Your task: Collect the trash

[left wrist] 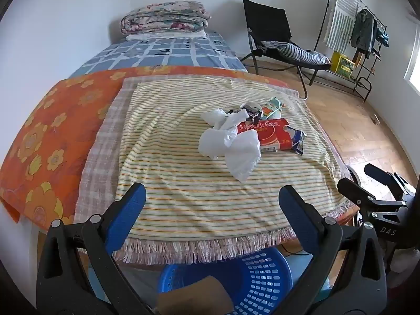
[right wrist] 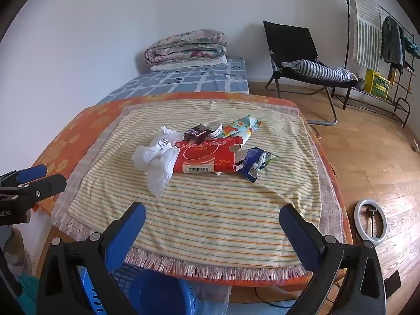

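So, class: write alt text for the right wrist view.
A pile of trash, a red packet, crumpled white tissue and wrappers, lies on a striped towel. The open right gripper hovers before it, a blue basket below.

The blue basket (left wrist: 252,278) is cut off by the lower edge of the left wrist view, part of its rim behind the fingers (left wrist: 128,210). In the right wrist view the red box (right wrist: 207,155) covers part of the dark wrapper (right wrist: 197,132), and crumpled white paper (right wrist: 157,157) hides the box's left end. The print on the blue packet (right wrist: 256,162) is too small to read. The garments on the clothes rack (right wrist: 393,42) blur together.
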`<state>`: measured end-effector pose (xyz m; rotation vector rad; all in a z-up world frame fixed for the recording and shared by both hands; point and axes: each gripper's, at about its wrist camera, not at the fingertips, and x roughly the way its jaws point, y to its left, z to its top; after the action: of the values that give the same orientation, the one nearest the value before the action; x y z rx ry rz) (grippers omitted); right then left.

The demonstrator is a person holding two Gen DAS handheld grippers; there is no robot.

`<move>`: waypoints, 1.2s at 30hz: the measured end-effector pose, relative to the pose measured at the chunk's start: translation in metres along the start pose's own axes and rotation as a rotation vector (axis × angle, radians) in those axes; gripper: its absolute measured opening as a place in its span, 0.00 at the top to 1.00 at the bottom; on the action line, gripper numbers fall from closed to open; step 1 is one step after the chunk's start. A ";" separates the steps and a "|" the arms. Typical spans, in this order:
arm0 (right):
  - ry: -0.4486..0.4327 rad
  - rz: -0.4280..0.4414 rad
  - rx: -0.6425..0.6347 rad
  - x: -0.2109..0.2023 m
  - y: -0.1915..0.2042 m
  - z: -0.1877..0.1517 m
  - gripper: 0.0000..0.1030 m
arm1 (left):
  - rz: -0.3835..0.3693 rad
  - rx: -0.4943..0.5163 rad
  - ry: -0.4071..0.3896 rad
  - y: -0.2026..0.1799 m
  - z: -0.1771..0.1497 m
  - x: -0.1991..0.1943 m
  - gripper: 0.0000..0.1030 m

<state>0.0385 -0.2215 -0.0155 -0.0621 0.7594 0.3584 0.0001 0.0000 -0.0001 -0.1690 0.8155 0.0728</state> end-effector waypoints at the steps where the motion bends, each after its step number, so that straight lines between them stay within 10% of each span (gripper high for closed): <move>1: 0.001 0.000 0.000 0.000 0.000 0.000 0.00 | 0.000 0.000 0.002 0.000 0.000 0.000 0.00; 36: 0.001 0.003 0.011 -0.001 -0.003 -0.002 0.00 | 0.020 0.015 -0.012 -0.002 0.000 -0.001 0.00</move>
<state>0.0377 -0.2254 -0.0169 -0.0507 0.7627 0.3576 -0.0005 -0.0016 0.0005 -0.1464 0.8053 0.0871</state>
